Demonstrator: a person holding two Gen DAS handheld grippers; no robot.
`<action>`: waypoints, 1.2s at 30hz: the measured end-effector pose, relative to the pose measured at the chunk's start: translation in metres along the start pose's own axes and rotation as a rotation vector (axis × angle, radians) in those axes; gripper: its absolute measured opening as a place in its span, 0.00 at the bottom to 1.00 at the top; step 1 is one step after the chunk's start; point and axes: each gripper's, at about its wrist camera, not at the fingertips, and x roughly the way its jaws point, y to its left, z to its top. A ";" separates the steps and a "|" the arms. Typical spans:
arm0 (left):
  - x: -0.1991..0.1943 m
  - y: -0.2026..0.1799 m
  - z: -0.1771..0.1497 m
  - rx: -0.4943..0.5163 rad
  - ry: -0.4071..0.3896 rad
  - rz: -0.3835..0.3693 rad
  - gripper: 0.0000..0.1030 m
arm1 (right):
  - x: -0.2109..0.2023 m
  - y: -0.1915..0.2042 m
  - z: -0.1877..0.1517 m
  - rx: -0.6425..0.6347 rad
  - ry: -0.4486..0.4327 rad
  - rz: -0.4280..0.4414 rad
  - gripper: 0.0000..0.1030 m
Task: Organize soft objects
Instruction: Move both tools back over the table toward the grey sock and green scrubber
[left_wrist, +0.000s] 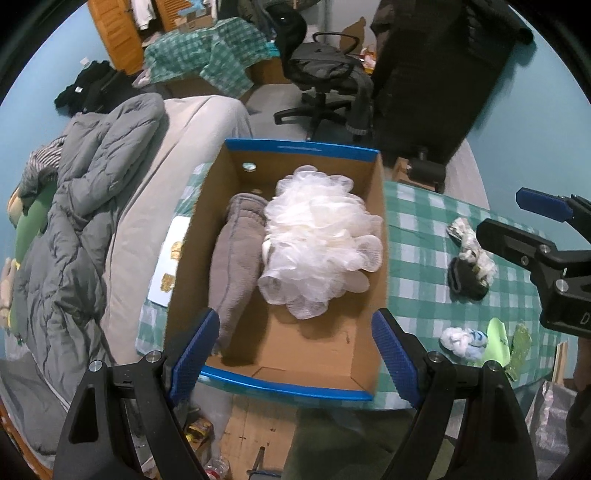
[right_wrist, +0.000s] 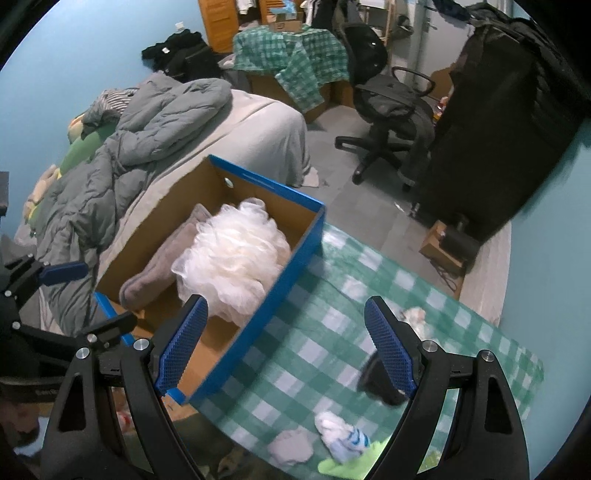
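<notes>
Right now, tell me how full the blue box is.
Partly full. The blue box holds a white mesh pouf and a grey towel; bare cardboard floor shows at its near end.

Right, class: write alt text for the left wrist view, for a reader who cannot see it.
An open cardboard box with blue edges holds a white mesh bath pouf beside a grey towel. The open left gripper hovers at its near end; small socks lie on the green checked cloth.

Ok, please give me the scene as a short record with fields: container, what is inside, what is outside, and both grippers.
container: cardboard box with blue outside
inside: white mesh pouf, grey towel
outside on checked cloth: white-blue sock, dark sock, green item
left gripper: open, empty, above box
right gripper: open, empty
</notes>
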 end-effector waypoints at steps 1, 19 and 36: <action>0.000 -0.003 -0.001 0.004 0.000 -0.005 0.83 | -0.002 -0.002 -0.003 0.008 0.001 -0.004 0.84; 0.003 -0.081 -0.019 0.163 0.040 -0.095 0.83 | -0.045 -0.082 -0.090 0.200 0.032 -0.097 0.84; 0.028 -0.134 -0.039 0.261 0.124 -0.143 0.83 | -0.057 -0.148 -0.169 0.420 0.075 -0.162 0.84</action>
